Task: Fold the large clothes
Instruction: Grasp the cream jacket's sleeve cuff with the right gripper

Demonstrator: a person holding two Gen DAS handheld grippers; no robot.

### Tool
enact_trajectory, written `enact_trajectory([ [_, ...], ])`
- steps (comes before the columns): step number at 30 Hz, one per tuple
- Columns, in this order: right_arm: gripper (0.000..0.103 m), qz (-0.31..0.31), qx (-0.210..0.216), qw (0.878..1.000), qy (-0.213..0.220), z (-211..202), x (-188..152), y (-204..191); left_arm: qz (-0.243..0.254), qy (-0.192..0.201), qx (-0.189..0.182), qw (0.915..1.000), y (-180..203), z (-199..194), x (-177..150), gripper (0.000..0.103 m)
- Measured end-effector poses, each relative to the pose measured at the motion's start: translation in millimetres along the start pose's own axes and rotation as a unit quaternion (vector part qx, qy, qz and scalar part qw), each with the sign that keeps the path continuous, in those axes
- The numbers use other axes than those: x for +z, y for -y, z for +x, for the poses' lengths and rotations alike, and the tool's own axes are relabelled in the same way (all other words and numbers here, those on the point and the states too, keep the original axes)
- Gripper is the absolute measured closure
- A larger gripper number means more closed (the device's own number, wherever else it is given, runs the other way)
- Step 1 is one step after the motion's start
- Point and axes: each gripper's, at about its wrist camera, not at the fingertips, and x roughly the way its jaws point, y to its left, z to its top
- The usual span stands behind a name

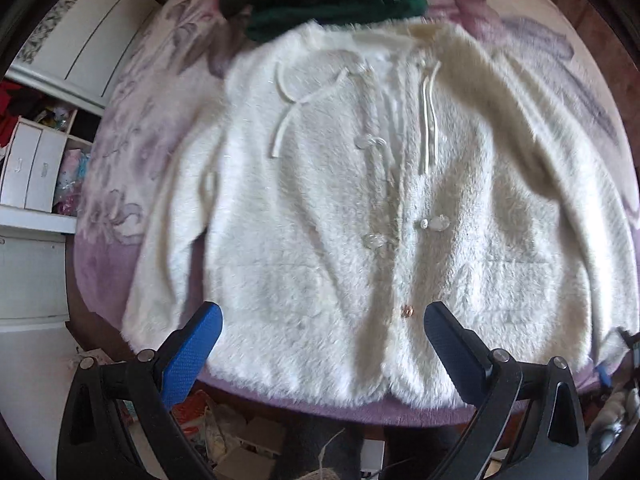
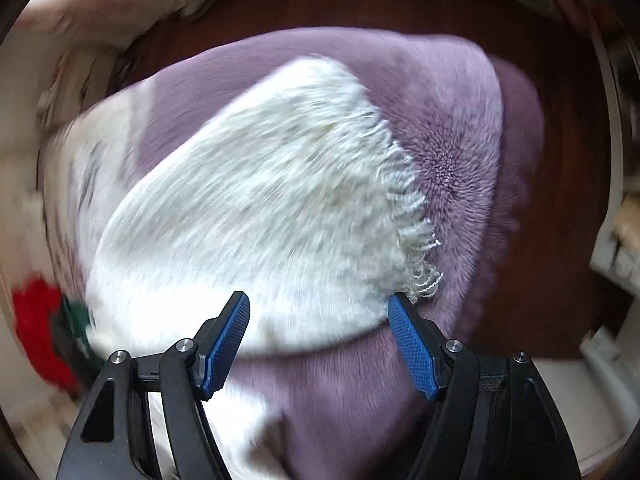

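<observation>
White fluffy jacket (image 1: 360, 208) flat on purple blanket (image 1: 116, 260); left gripper (image 1: 322, 326), right gripper (image 2: 319, 312) both spread, empty.

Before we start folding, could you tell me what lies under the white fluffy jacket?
The white fluffy jacket lies spread on a purple floral blanket. A dark green garment lies at its collar end. Whatever is directly beneath the jacket is covered.

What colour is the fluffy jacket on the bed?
White fluffy jacket, clearest in the left wrist view.

A purple floral blanket (image 1: 132, 128) covers the bed, beside white drawers (image 1: 30, 172) and perhaps cardboard scraps (image 1: 240, 440).
</observation>
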Motion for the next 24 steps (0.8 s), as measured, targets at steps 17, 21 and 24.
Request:
enact_trajectory([
  [17,0.042,0.063,0.124,0.99,-0.037,33,-37,17,0.038,0.011,-0.019,0.999,46,59,28,0.0],
  [21,0.093,0.066,0.13,0.989,0.035,32,-27,-10,0.042,0.017,-0.014,0.9989,43,58,30,0.0],
  [24,0.093,0.004,0.153,0.984,0.089,1,-27,-46,0.038,0.022,-0.014,0.9989,39,56,32,0.0],
])
